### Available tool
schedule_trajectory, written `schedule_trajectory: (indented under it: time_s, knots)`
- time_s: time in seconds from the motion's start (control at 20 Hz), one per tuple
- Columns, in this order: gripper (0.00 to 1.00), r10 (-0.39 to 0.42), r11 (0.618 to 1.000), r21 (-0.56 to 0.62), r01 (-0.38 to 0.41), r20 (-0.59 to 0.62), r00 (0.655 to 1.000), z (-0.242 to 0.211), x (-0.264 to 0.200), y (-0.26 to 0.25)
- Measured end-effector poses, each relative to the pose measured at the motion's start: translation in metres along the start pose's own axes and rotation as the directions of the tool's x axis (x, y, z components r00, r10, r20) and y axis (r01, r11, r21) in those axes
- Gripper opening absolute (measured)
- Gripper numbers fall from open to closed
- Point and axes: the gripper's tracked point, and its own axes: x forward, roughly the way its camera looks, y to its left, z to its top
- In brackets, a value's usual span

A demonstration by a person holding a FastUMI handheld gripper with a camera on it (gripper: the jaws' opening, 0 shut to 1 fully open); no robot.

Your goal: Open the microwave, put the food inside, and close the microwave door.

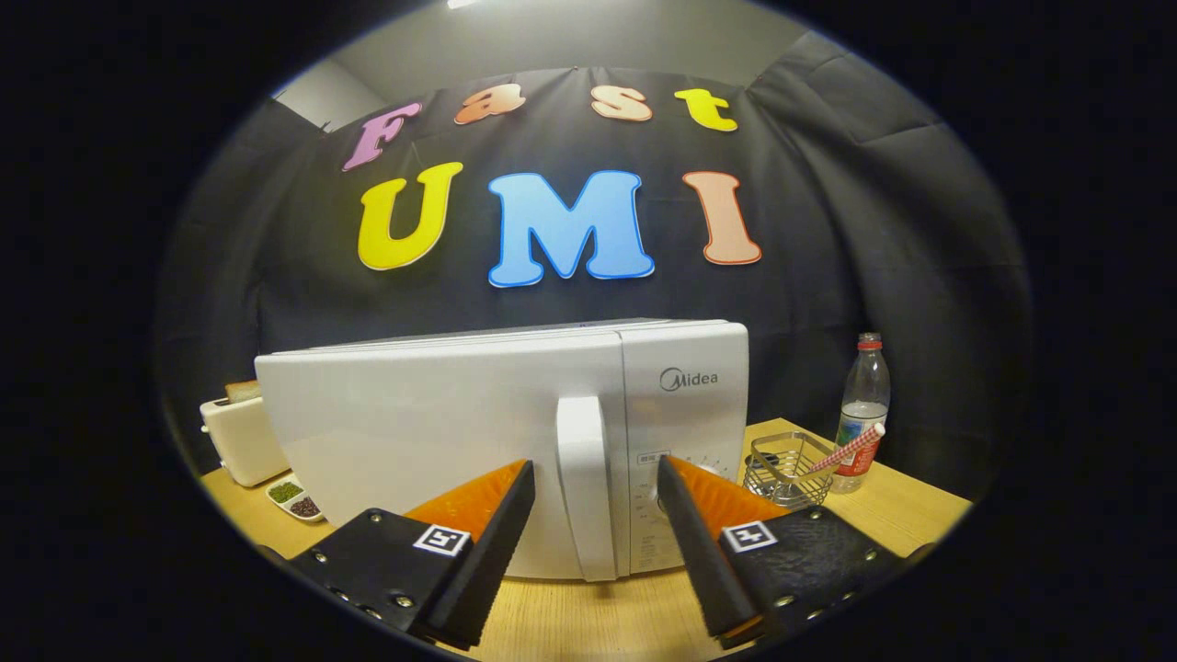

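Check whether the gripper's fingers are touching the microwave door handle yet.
Apart. In the gripper view the open gripper straddles the white door handle of the microwave, and white door surface shows between the handle and each of the fingers.

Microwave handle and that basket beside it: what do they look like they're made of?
The handle, framed between the open tongs, looks like smooth white plastic with a soft sheen, matching the microwave door, which is shut. The basket looks like thin bare metal wire: you can see through its open mesh. Both are guesses from look alone.
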Motion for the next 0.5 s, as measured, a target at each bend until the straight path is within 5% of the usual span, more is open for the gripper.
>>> schedule_trajectory:
  time_s: [0.05,0.15,0.25,0.5]
  knots:
    - [0.74,0.006,1.0,0.008,-0.006,-0.015,1.0,-0.006,0.0022,0.001]
    - [0.73,0.017,1.0,0.009,-0.017,-0.041,0.999,-0.0146,0.0025,0.0063]
    - [0.33,-0.001,1.0,-0.021,0.001,-0.026,1.0,-0.0121,0.0036,0.0031]
    - [0.2,0.012,0.999,-0.033,-0.013,-0.043,0.999,-0.0105,0.0004,0.0035]
